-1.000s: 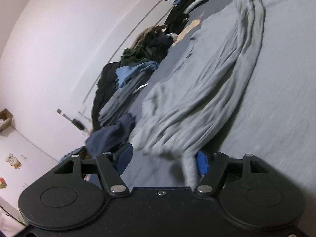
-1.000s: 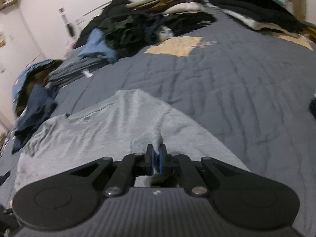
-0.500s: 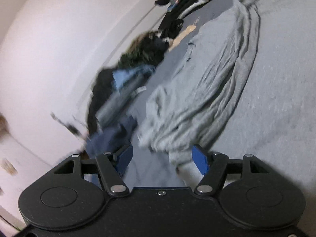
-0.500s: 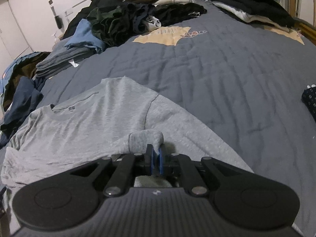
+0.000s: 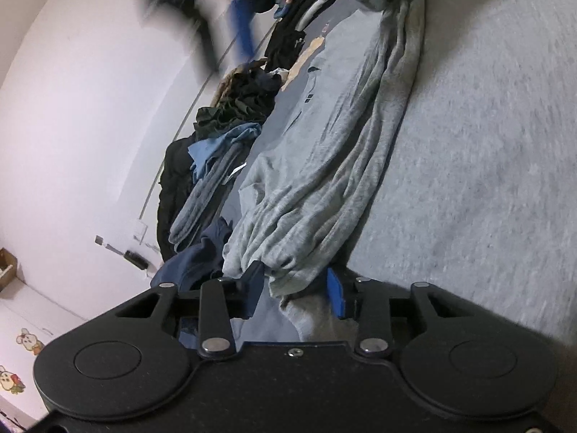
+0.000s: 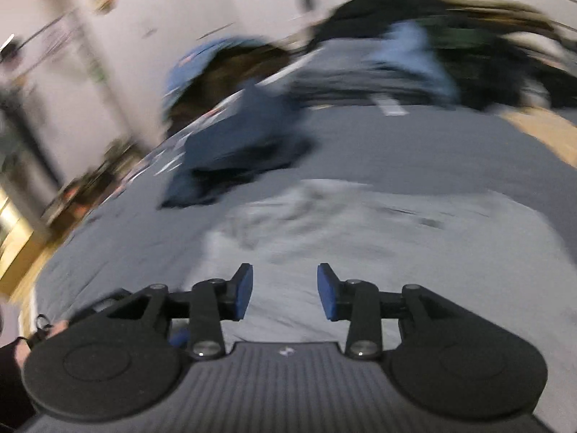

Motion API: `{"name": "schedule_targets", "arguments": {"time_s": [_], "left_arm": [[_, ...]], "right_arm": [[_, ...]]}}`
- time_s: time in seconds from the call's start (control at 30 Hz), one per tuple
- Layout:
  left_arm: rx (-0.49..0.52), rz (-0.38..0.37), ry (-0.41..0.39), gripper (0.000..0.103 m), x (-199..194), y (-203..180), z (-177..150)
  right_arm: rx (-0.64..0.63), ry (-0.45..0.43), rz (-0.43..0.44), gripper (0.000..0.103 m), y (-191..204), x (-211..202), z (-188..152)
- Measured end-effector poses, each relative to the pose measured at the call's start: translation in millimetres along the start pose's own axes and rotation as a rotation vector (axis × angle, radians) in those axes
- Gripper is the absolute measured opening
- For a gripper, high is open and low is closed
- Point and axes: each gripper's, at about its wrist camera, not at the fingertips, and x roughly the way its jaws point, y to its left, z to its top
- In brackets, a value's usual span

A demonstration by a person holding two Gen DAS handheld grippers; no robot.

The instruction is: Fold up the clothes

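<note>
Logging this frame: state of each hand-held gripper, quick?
Left hand-held gripper: open, grey T-shirt fabric lying between its pads, not clamped.
Right hand-held gripper: open, holding nothing.

A white wall [image 5: 83, 115] fills the left, with cartoon animal stickers [image 5: 27, 341] low on it near the corner. A cardboard box [image 5: 7, 269] sits at the far left edge, just above the stickers
</note>
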Motion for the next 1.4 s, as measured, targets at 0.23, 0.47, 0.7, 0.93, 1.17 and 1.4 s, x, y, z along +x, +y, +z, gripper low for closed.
{"name": "schedule_targets", "arguments": {"time_s": [0.23,0.47,0.7,0.93,1.17,1.4], "left_arm": [[-0.015,-0.008,-0.008,0.026,-0.8,1.1,-1.1],[-0.037,-0.031,-0.022,0.007,-1.2,7.5,-5.2],[-0.032,-0.094,-0.023,0.005,-19.7,26.1,-6.7],[-0.051,-0.092,-0.007,0.009,-22.4,27.8,-10.5],[-0.037,-0.042,0.005,0.02,-9.2,17.5,-8.3],[-0.163,-0.156,0.009,0.005,-12.5,44.2,-13.1]], "right_arm": [[-0.126,0.124,0.067,0.038,46.1,94.9,28.0],[-0.077,0.147,0.085,0.0,45.3,130.0,29.9],[-0.031,0.114,0.06,0.0,41.2,143.1,38.9],[-0.034,0.128,0.054,0.002,38.9,149.3,49.4],[-0.069,0.168,0.057,0.012,47.2,161.5,52.8],[-0.005,0.085,0.01,0.0,43.8,160.3,61.3]]}}
